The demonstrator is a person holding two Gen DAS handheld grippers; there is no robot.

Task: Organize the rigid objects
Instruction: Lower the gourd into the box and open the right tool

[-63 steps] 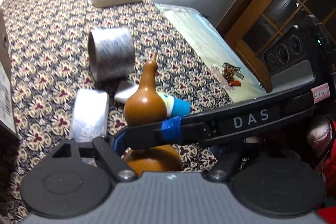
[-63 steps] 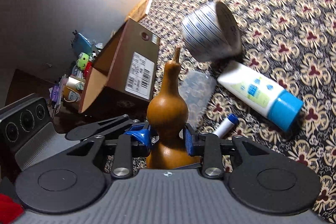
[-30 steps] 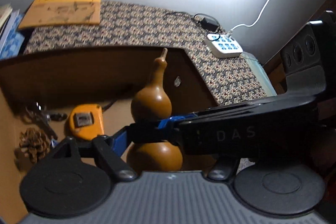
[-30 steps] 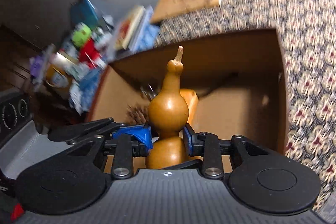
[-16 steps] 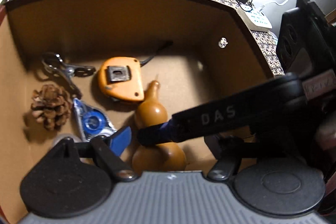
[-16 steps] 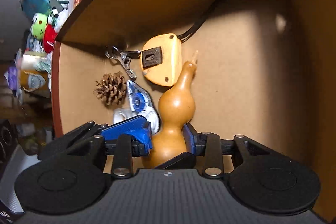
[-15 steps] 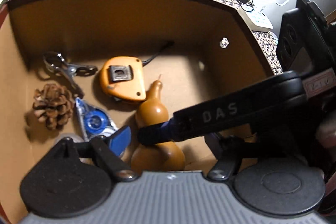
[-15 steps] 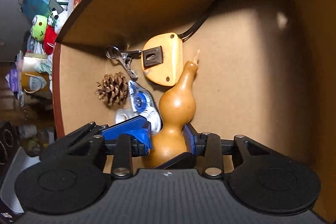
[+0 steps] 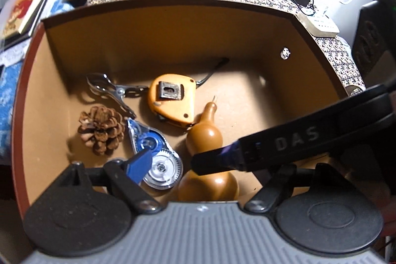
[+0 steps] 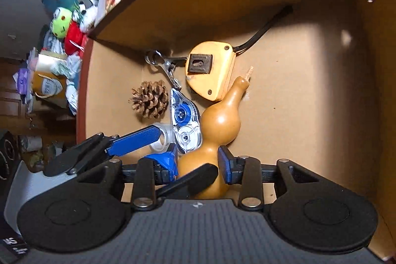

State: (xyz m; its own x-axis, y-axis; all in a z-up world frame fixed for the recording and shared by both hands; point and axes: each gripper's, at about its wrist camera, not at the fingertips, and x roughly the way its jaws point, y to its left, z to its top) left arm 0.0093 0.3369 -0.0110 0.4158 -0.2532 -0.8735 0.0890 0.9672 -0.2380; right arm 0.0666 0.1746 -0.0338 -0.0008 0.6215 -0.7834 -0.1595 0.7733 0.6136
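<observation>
The brown gourd [image 10: 219,125] is lying down inside the cardboard box [image 9: 173,41], with its thin stem pointing to the back. The right gripper [image 10: 198,161] is pinching the gourd at its narrow waist, one blue pad on each side, and both pads are touching it. The left gripper [image 9: 178,162] is open wide (one blue finger [image 9: 139,163] is hanging over the tape roller, and the other finger is hidden behind the right gripper's arm). It is not holding anything.

Just beside the gourd, the orange tape measure [image 9: 172,100] is touching its neck. The blue and clear correction tape [image 9: 153,152] is lying on the other side. A pine cone [image 9: 101,129] is sitting near that, and a shiny metal clip [image 9: 109,90] is lying by the back wall.
</observation>
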